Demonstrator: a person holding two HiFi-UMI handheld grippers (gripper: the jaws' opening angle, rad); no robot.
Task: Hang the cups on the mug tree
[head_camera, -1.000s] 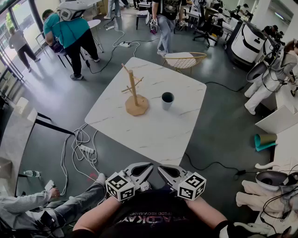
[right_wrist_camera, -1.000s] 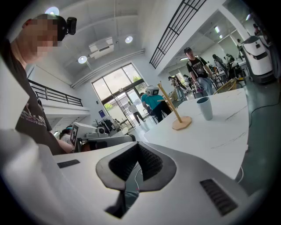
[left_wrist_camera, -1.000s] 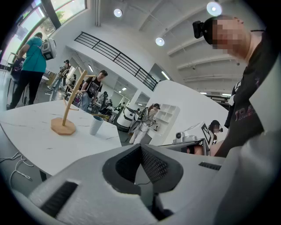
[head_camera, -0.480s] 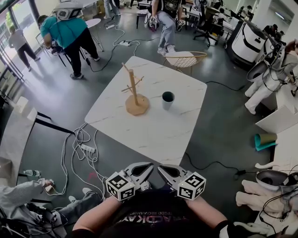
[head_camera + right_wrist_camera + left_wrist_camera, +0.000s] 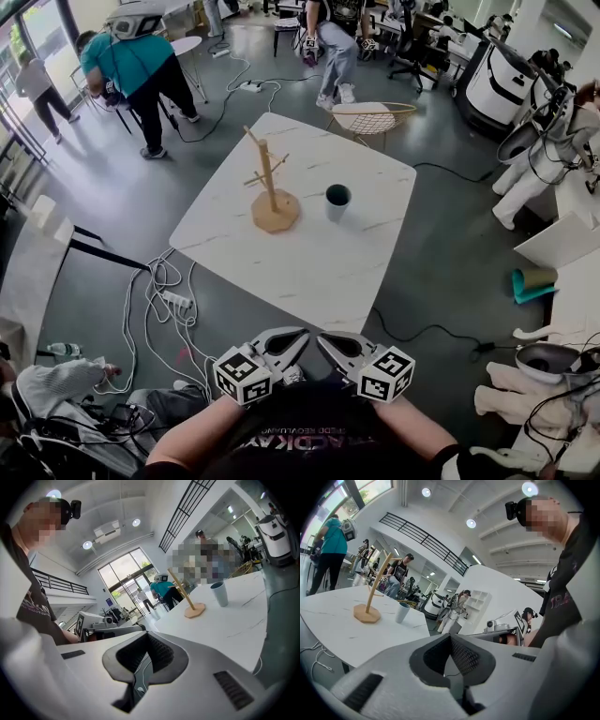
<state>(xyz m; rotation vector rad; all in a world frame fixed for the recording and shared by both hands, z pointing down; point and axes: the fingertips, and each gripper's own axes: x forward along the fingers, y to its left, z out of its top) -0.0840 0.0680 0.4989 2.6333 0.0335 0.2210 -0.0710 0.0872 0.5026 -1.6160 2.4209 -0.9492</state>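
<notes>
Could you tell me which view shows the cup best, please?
The head view: it looks down into the cup and its dark inside. Both gripper views show only its side, small, beside the mug tree.

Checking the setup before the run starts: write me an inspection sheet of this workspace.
Surface: white marbled table, holding only the job's things.
Job's things: wooden mug tree upright, pegs bare; one cup upright beside it, apart, not hung.
Clutter: nothing seen on the table.
Grippers: left tongs and right tongs both shut, empty, held short of the table's near edge.
Cables: white cables and a power strip on the floor left of the table; black cable on the floor at right.
Surroundings: wire chair behind the table; people standing beyond.
</notes>
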